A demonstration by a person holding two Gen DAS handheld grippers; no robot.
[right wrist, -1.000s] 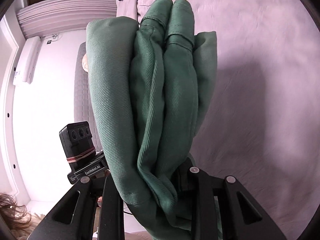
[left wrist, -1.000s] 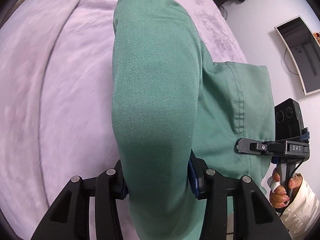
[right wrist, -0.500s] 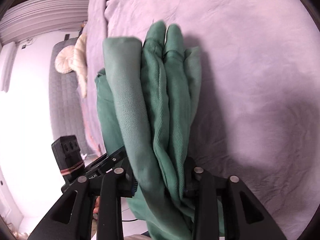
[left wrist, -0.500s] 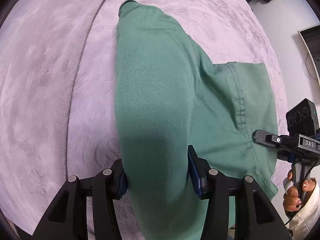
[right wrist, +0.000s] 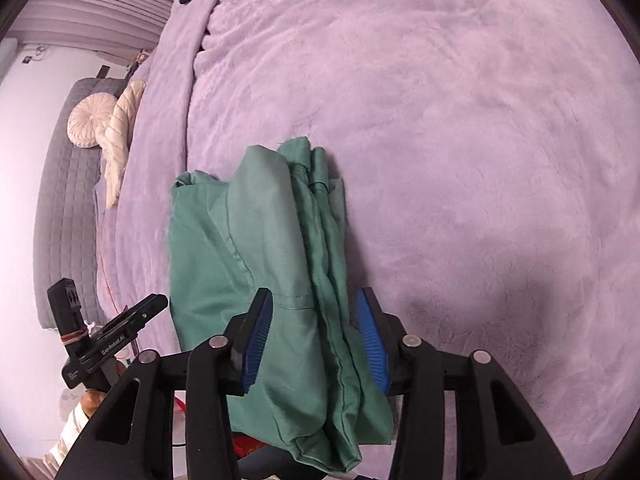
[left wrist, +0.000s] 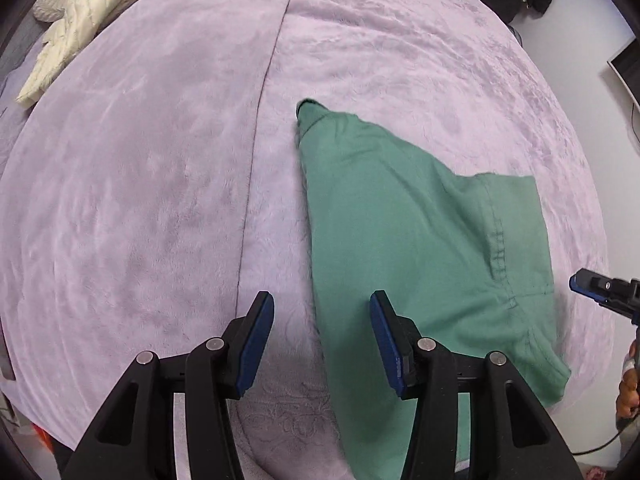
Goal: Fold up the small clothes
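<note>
I've got the folded green garment [left wrist: 420,240] lying on the purple bedspread [left wrist: 160,200], my left gripper [left wrist: 322,344] open beside its edge, my right gripper [right wrist: 316,344] closing around the bunched end, so next I'd judge it needs smoothing flat.

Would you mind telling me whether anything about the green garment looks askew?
Yes: the green garment lies lopsided on the purple bedspread, tapering to a bunched point at its far end, with thick uneven folds along one side.

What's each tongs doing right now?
Left tongs: open, garment edge between pads, not gripped.
Right tongs: closing around bunched garment; grip unclear.
</note>
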